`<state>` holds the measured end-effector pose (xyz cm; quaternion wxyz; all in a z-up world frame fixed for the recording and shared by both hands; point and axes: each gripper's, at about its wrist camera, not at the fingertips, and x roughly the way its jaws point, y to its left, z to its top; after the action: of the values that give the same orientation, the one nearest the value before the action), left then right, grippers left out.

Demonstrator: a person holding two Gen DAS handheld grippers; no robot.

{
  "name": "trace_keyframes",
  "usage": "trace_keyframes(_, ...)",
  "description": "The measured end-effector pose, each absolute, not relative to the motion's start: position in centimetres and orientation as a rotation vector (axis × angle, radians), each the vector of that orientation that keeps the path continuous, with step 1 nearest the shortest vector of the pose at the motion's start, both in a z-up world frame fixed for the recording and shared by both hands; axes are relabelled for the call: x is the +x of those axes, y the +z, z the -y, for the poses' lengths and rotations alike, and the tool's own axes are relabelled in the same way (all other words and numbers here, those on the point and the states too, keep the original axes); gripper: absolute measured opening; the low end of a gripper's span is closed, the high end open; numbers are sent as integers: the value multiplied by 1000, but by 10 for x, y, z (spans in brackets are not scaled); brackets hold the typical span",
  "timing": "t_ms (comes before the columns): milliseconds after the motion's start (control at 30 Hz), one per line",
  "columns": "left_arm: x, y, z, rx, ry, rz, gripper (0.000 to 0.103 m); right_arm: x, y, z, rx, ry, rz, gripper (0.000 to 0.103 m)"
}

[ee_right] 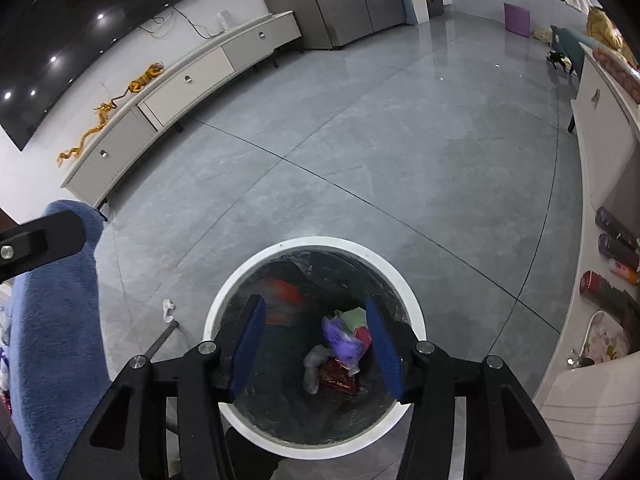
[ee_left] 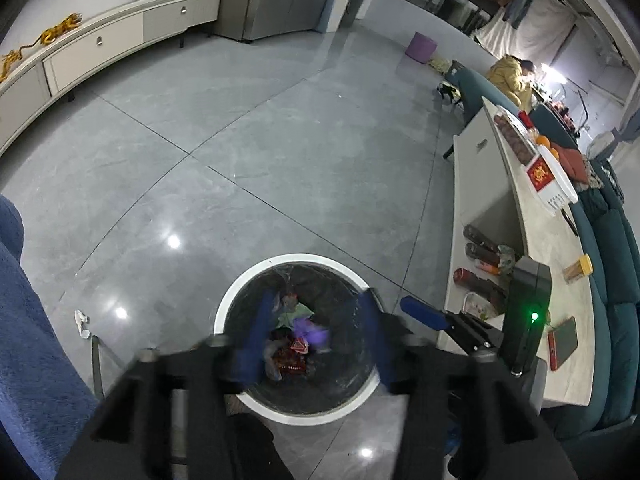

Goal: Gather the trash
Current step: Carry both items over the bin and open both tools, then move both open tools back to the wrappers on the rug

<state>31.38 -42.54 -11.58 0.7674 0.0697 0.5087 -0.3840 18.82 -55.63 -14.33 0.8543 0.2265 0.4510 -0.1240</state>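
- Both grippers hang over a white-rimmed trash bin point(ee_left: 298, 260) on the grey tiled floor.
- Left gripper point(ee_left: 316, 340) stands part open, nothing between its blue pads.
- Right gripper point(ee_right: 316, 350) is likewise part open and empty.
- Purple wrapper point(ee_right: 344, 340) and red packet point(ee_right: 338, 378) lie inside; 1 white scrap point(ee_right: 168, 309) lies on the floor beside it.

No text is legible; the red box point(ee_left: 541, 175) bears an unreadable gold emblem.
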Motion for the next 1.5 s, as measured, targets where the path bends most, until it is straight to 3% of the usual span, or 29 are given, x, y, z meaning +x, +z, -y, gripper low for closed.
trace_keyframes(200, 310, -122, 415, 132, -816, -1123, 47, 187, -140, 559, 494, -278, -940, 52)
trace_keyframes(467, 291, -94, 376, 55, -755, -1046, 47, 177, -110, 548, 506, -296, -871, 56)
trace_keyframes(1500, 190, 76, 123, -118, -436, -606, 48, 130, 103, 367, 260, -58, -514, 62)
